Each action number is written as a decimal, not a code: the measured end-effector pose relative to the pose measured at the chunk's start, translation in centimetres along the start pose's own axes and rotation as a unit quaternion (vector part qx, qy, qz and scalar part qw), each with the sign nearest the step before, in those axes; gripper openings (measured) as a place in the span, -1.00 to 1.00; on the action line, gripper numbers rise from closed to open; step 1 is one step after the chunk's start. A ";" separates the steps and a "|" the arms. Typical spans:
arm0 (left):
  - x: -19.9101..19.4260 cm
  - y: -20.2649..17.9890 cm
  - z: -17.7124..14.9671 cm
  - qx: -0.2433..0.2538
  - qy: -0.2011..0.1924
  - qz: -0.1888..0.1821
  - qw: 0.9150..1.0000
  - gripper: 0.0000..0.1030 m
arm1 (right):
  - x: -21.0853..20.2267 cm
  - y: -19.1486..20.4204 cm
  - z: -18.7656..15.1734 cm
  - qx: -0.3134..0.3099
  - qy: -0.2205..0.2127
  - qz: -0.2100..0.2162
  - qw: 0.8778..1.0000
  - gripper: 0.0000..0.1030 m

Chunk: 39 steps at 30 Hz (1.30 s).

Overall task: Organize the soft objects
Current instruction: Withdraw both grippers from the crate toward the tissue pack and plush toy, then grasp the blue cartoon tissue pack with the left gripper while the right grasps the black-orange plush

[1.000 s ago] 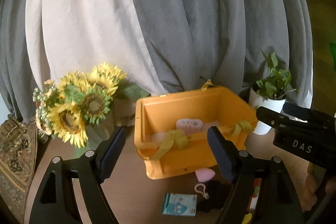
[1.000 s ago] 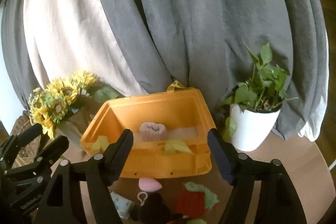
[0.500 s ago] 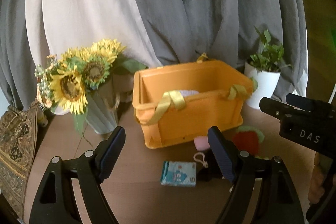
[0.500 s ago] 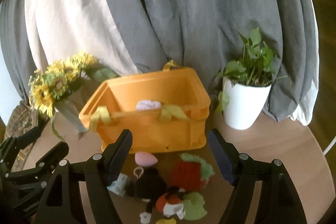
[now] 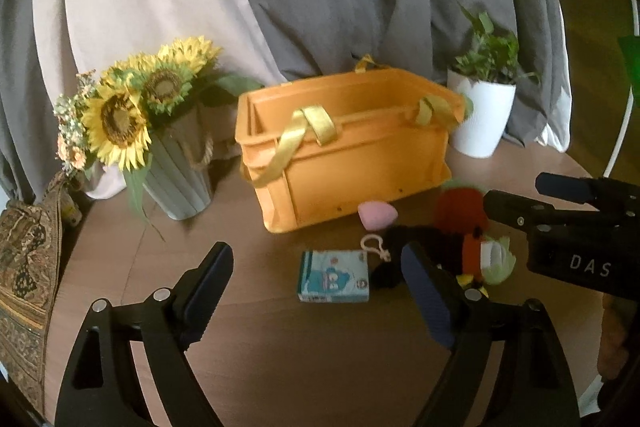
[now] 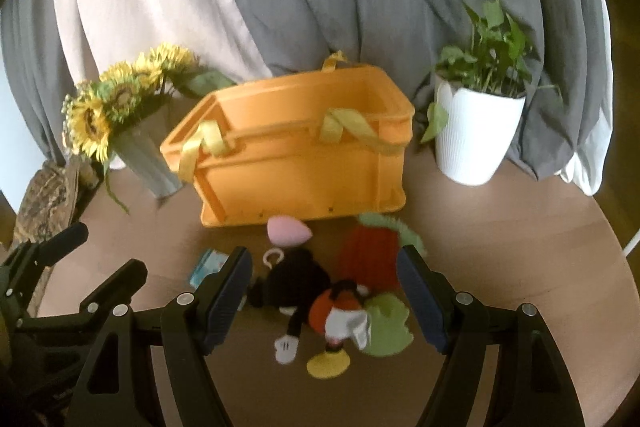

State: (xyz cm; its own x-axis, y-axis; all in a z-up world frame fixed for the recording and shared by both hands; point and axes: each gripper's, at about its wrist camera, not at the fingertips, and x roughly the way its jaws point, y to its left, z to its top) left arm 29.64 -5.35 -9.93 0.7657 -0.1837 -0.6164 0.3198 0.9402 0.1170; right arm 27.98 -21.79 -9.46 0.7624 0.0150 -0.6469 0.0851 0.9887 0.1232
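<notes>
An orange crate (image 5: 360, 163) with yellow ribbon handles stands on the round wooden table; it also shows in the right wrist view (image 6: 304, 163). In front of it lie a pink soft egg (image 6: 286, 230), a black mouse plush (image 6: 316, 303), a red and green knitted toy (image 6: 372, 259), a light green soft piece (image 6: 386, 331) and a small blue pack (image 5: 334, 277). My left gripper (image 5: 316, 281) is open and empty, above the blue pack. My right gripper (image 6: 324, 287) is open and empty, over the mouse plush.
A grey vase of sunflowers (image 5: 132, 123) stands left of the crate. A white potted plant (image 6: 476, 131) stands to its right. Grey and cream curtains hang behind. A patterned cushion (image 5: 24, 259) lies at the table's left edge.
Both grippers have drawn back and tilted down from the crate. The toys on the table now sit between the fingers, and the crate's inside is out of sight.
</notes>
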 end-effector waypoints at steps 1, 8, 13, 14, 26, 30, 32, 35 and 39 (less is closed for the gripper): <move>0.1 -0.1 -0.2 0.002 0.001 -0.001 1.000 0.70 | 0.0 0.0 -0.3 -0.001 0.003 -0.001 1.000 0.47; 1.0 -0.4 -1.7 0.016 0.019 -0.010 1.000 0.76 | 0.6 0.3 -2.1 -0.011 0.032 -0.006 0.999 0.47; 2.2 -0.1 -2.2 0.012 0.035 -0.019 0.999 0.78 | 1.5 0.4 -2.5 -0.013 0.051 -0.006 0.999 0.47; 2.5 0.0 -2.3 0.010 0.039 -0.022 0.999 0.78 | 1.8 0.5 -2.6 -0.014 0.054 -0.007 0.998 0.47; 7.4 0.2 -2.9 -0.001 0.085 -0.039 0.996 0.78 | 5.8 0.8 -3.1 -0.028 0.109 -0.020 0.993 0.47; 9.0 -0.1 -2.9 0.006 0.098 -0.040 0.994 0.78 | 7.1 0.5 -3.3 -0.026 0.125 -0.021 0.992 0.47; 9.9 -0.2 -2.9 0.009 0.104 -0.041 0.994 0.78 | 7.9 0.4 -3.3 -0.028 0.134 -0.023 0.990 0.46; 11.0 -0.4 -2.9 0.014 0.112 -0.040 0.993 0.78 | 8.6 0.2 -3.5 -0.029 0.141 -0.027 0.989 0.46; 12.1 -0.7 -3.1 0.017 0.121 -0.045 0.992 0.78 | 9.1 0.2 -3.6 -0.036 0.144 -0.028 0.989 0.46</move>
State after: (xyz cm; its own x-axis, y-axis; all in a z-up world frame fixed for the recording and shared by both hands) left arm 36.99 -7.35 -19.86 0.5789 -0.1885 -0.7933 0.4020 0.9124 0.0765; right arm 32.63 -20.88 -18.03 0.5431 -0.0090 -0.8396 0.0679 0.9971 0.0332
